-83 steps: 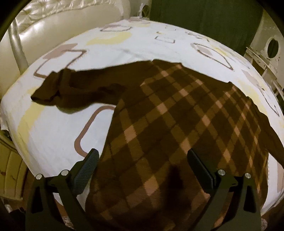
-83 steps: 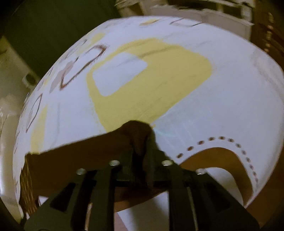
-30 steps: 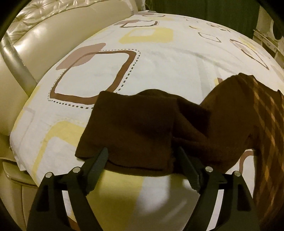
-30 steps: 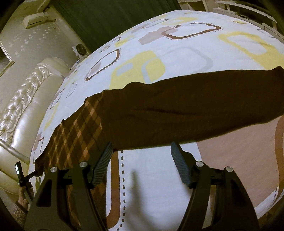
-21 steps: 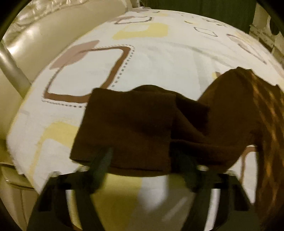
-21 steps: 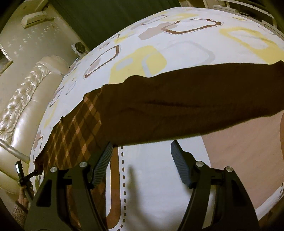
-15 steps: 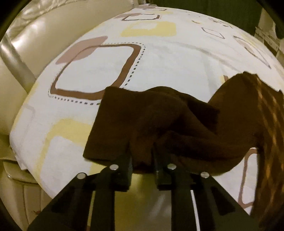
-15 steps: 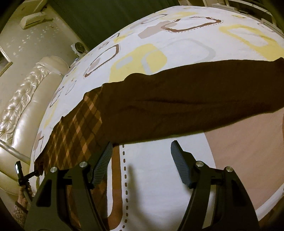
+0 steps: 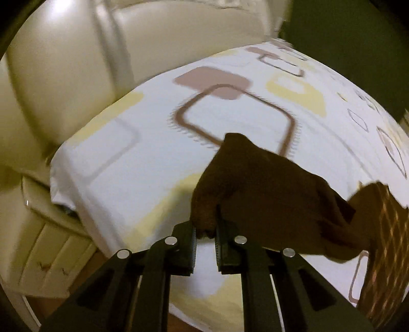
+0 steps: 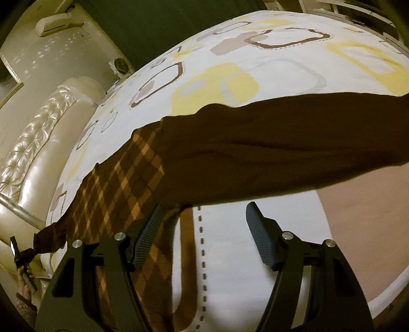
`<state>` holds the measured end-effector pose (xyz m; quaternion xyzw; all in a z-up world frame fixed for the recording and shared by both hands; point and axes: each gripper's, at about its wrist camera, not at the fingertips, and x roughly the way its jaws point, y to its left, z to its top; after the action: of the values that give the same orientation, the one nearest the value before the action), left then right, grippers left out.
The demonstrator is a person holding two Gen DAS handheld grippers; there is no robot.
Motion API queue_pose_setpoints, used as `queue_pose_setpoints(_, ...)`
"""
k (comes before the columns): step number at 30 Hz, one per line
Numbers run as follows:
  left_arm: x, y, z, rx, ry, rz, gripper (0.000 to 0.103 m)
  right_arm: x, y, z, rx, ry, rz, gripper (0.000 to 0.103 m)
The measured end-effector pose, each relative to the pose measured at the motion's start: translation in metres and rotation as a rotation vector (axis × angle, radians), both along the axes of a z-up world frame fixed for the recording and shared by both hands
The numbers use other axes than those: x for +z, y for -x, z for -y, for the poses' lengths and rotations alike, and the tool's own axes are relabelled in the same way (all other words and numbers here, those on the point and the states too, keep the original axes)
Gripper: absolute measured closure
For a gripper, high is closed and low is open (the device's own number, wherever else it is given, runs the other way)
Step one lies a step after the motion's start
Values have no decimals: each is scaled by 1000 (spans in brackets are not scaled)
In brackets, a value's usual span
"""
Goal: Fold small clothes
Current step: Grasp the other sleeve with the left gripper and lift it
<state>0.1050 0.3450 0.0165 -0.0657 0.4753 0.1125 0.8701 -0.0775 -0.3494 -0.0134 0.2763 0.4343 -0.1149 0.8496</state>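
A brown sweater with an orange checked body [image 10: 120, 184] lies on the bed. Its plain brown right sleeve [image 10: 294, 150] stretches flat across the sheet to the right. My right gripper [image 10: 204, 229] is open and empty, hovering just in front of that sleeve near the armpit. My left gripper [image 9: 205, 236] is shut on the cuff end of the left sleeve [image 9: 255, 189] and holds it lifted off the sheet; the checked body [image 9: 386, 250] shows at the right edge. The left gripper [image 10: 23, 255] also shows far left in the right wrist view.
The bed has a white sheet [image 9: 153, 158] with brown and yellow squares. A cream padded headboard [image 9: 64, 63] stands behind it, with a bedside cabinet [image 9: 43, 258] below left. A dark green curtain [image 10: 166, 20] hangs at the far side.
My left gripper closed on the left sleeve's cuff and has lifted it, swinging left toward the headboard. My right gripper stayed open and moved closer to the right sleeve.
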Motion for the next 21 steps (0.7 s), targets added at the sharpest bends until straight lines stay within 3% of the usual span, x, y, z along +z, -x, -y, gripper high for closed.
queue_pose_setpoints(6,-11,1,-41,100,85,-22,91,-4,-9,-19,27,1,-18,35)
queue_pose_setpoints(14,-18,17,-47,84,122,-14,91,-5,-22,-42,74,8,-29,35)
queue_pose_setpoints(18,5,17,-27,58,113,23,91,-2,-23,-53,107,2,-20,35)
queue_pose_setpoints(21,42,14,14,-22,104,76,91,1,-20,-54,125,-4,-15,35)
